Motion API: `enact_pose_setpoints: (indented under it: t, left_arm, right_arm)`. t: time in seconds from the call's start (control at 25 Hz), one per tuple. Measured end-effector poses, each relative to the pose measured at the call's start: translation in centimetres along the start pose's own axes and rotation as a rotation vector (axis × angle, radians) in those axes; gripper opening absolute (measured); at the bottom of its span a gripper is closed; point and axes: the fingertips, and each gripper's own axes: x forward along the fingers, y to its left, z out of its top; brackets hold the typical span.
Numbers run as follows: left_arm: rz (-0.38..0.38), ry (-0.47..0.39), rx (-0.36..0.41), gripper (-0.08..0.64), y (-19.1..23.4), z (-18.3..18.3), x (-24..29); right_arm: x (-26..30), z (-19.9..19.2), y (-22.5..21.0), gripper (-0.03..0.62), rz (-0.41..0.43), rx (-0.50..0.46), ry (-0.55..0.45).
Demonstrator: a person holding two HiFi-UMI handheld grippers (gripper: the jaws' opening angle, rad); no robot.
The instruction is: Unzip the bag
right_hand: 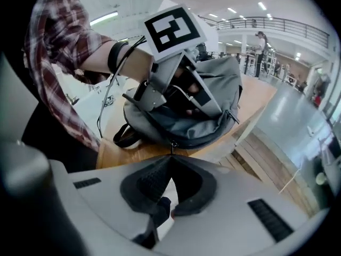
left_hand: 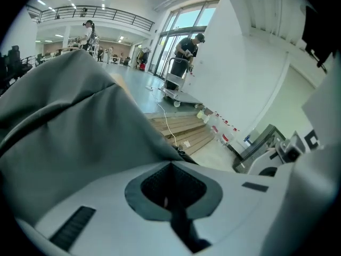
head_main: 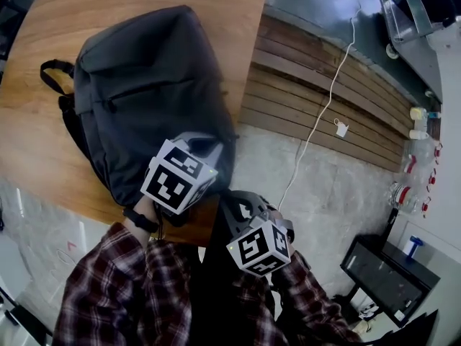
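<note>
The backpack (head_main: 151,85) is lying flat on the round wooden table (head_main: 144,6), with its bottom end reaching the table edge nearest the person. In the right gripper view its main opening is gaping, exposing the grey lining. The zipper pull (right_hand: 171,144) is hanging at the lower lip of that opening. The right gripper (right_hand: 170,158) is clamping this pull between its closed jaw tips. The left gripper (left_hand: 170,165) is pinching the backpack's upper fabric edge, jaws pressed together. Its marker cube (head_main: 178,177) is blocking the head view of the opening.

The shell is showing as smooth, matte grey woven fabric with black webbing straps (head_main: 54,78). The table is showing light wood grain. A slatted wooden platform (head_main: 324,99) is lying beside the table, with a white cable (head_main: 317,121) running across it onto the concrete floor (head_main: 338,193). A black box (head_main: 389,272) is sitting well apart.
</note>
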Motion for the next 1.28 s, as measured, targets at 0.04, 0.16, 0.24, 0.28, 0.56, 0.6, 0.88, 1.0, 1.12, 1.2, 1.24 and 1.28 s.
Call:
enact_pose_setpoints:
  t: [0.04, 0.16, 0.24, 0.28, 0.56, 0.6, 0.88, 1.0, 1.12, 1.2, 1.24, 1.28]
  left_arm:
    - [0.001, -0.011, -0.001, 0.006, 0.0, 0.3, 0.0]
    - [0.030, -0.018, 0.076, 0.006, 0.3, 1.0, -1.5]
    - [0.103, 0.045, 0.237, 0.006, 1.7, 0.4, -3.3]
    - [0.142, 0.092, 0.321, 0.006, 2.6, -0.2, -4.2]
    - [0.179, 0.332, 0.521, 0.005, 6.1, -6.0, -7.8]
    - [0.188, 0.298, 0.484, 0.005, 6.2, -6.1, -7.8]
    - [0.269, 0.220, 0.301, 0.005, 4.8, -8.1, -8.9]
    - [0.264, 0.193, 0.166, 0.005, 4.0, -9.0, -9.4]
    - [0.263, 0.191, 0.147, 0.005, 3.4, -9.5, -9.3]
    - [0.244, 0.195, 0.120, 0.005, 3.2, -9.6, -9.1]
    - [0.231, 0.195, 0.093, 0.005, 3.1, -9.5, -8.9]
    - [0.219, 0.193, 0.062, 0.005, 3.2, -9.4, -8.8]
  right_arm:
    - [0.0, 0.1, -0.3, 0.009, -0.018, 0.015, -0.010]
    - [-0.3, -0.4, -1.7, 0.009, -0.069, 0.064, -0.026]
    - [-0.7, -0.8, -2.5, 0.009, -0.092, 0.085, -0.028]
    - [-0.8, -1.0, -2.9, 0.009, -0.101, 0.089, -0.028]
    - [-0.8, -0.8, -4.5, 0.009, -0.141, 0.062, -0.025]
    - [-0.6, -0.6, -4.8, 0.009, -0.149, 0.057, -0.023]
    - [0.7, 2.0, -7.7, 0.009, -0.202, -0.025, -0.030]
    - [1.8, 3.7, -9.5, 0.009, -0.206, -0.086, -0.032]
    - [3.3, 6.0, -11.1, 0.009, -0.197, -0.162, -0.035]
    - [4.3, 7.7, -12.1, 0.009, -0.194, -0.208, -0.033]
    - [4.9, 8.6, -12.5, 0.009, -0.193, -0.229, -0.032]
    - [5.4, 9.5, -12.9, 0.009, -0.192, -0.246, -0.031]
